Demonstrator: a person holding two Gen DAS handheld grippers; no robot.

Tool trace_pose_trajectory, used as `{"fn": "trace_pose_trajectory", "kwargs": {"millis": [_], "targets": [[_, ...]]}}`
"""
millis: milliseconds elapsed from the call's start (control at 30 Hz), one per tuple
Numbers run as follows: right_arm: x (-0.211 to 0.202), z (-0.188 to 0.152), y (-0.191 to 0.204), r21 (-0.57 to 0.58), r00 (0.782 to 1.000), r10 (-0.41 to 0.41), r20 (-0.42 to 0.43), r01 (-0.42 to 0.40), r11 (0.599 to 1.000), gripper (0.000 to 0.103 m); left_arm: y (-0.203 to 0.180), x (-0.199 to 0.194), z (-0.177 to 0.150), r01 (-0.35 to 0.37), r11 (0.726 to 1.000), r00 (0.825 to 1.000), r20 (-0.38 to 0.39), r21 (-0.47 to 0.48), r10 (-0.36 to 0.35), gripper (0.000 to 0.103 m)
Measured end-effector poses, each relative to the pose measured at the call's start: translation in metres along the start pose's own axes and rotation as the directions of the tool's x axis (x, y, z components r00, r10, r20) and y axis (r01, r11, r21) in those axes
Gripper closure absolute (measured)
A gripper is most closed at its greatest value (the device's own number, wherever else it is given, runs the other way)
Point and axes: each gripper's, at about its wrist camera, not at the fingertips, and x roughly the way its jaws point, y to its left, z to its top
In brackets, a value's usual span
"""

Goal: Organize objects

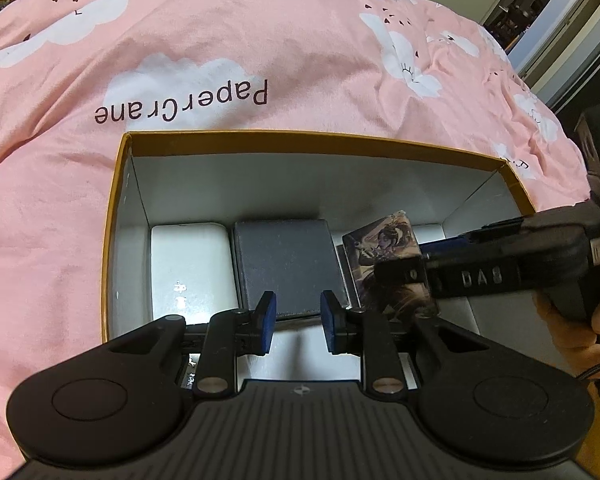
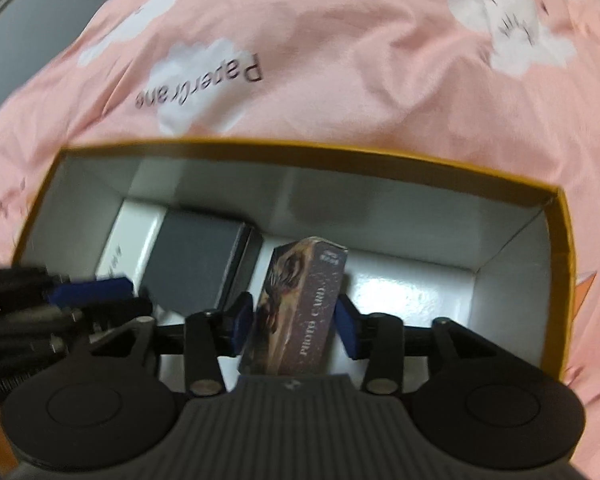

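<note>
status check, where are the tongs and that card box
Left tongs open, empty, over the grey box. Right tongs open around the card box, pads clear. Card box upright inside the big box. Nothing blocking.

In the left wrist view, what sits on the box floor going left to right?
white box → dark grey box → illustrated photo card box, standing tilted at the right gripper.

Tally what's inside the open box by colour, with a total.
White box: 1
Dark grey box: 1
Illustrated photo-card box, standing between the right gripper fingers: 1
Total: 3, all inside the yellow-rimmed box.
</note>
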Motion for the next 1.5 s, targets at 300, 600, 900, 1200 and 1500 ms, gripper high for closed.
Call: {"fn": "trace_pose_trajectory", "kwargs": {"millis": [300, 600, 900, 1200, 1500], "targets": [[0.005, -0.013, 0.015, -0.224, 0.996, -0.066, -0.053, 0.053, 0.973, 0.036, -0.006, -0.002, -0.007, -0.026, 1.0, 1.0, 0.006, 0.015, 0.026, 0.07], [0.017, -0.03, 0.04, -0.473, 0.986, -0.157, -0.055, 0.113, 0.874, 0.033, -0.007, -0.006, -0.012, -0.024, 1.0, 1.0, 0.016, 0.012, 0.024, 0.068], [0.02, -0.035, 0.056, -0.566, 0.986, -0.165, 0.015, 0.144, 0.811, 0.049, -0.007, -0.007, -0.015, -0.023, 1.0, 0.999, 0.026, 0.016, 0.022, 0.068], [0.014, -0.049, 0.068, -0.677, 0.984, -0.157, 0.088, 0.175, 0.715, 0.057, -0.011, -0.015, -0.023, -0.029, 1.0, 0.997, 0.077, -0.007, 0.03, 0.067], [-0.044, -0.054, 0.078, -0.532, 0.981, -0.08, 0.178, 0.164, 0.831, 0.047, -0.045, -0.076, -0.064, -0.09, 0.996, 0.953, 0.293, 0.009, 0.083, 0.067]]}}
